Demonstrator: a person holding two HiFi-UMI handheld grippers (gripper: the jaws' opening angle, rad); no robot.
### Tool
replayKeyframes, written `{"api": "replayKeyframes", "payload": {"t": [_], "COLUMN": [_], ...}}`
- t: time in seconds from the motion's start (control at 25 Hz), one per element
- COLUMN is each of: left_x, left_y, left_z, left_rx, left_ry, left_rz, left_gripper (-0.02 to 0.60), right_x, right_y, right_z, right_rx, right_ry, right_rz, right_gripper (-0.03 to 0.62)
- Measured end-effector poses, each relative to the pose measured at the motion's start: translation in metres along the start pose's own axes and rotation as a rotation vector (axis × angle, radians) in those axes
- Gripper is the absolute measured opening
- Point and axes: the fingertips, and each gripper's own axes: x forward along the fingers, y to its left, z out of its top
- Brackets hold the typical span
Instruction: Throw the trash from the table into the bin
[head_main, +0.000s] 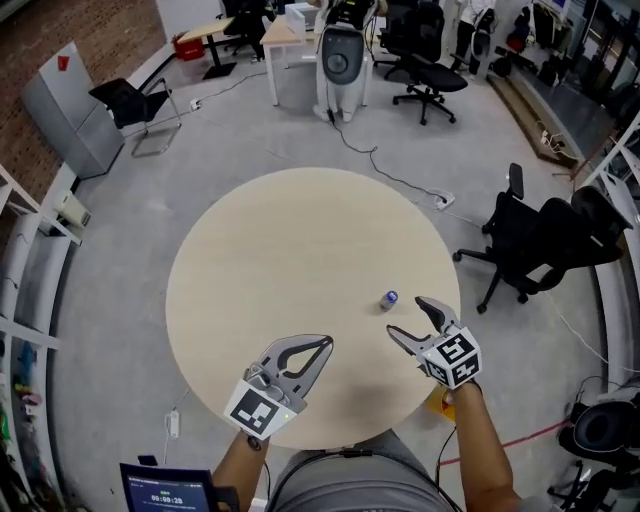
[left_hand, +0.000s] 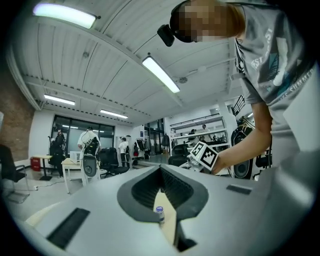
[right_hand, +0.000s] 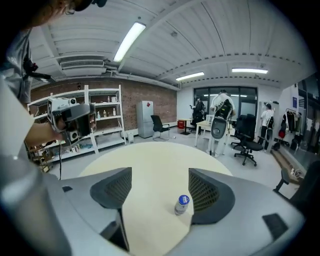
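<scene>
- My right tongs stand wide apart and grip nothing; they tilt downward toward the surface.
- A small clear bottle with a blue cap stands upright just past their tips. In the right gripper view it sits close against the inner face of the right-hand jaw, but I see no pad pressing on it.
- My left tongs are closed tip to tip with nothing between them. They are held about level, beside and a little nearer to me than the right pair.
- Through the narrow slit under the left pair's tips I can see the same bottle, well ahead of them on the surface and not in their reach.
- Both pairs hover over the near edge of the round pale wooden surface, which spreads away in front of them with only the bottle on it.
- Each pair carries its marker cube at the wrist end: the right one and the left one.
- Beyond the surface, to the right of the right tongs, black office chairs stand on the grey floor.
- Far ahead of both pairs, past the surface's far edge, is a white-and-grey upright machine.
</scene>
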Motion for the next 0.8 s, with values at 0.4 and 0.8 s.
{"api": "replayKeyframes", "payload": {"t": [0.4,0.8], "left_x": [0.053,0.058], "left_y": [0.050,0.058], "left_z": [-0.108,-0.117], "left_rx": [-0.076,-0.100], "left_ry": [0.185,0.207], "left_rz": [0.028,0.039], "left_gripper": [0.041,0.041], "right_x": [0.135,0.164], "right_y": [-0.075,-0.075], "right_z": [-0.089,-0.122], "right_rx": [0.031,0.045], "right_ry": [0.200,0.297], "right_rz": [0.102,0.136], "right_gripper": [0.334,0.326]}}
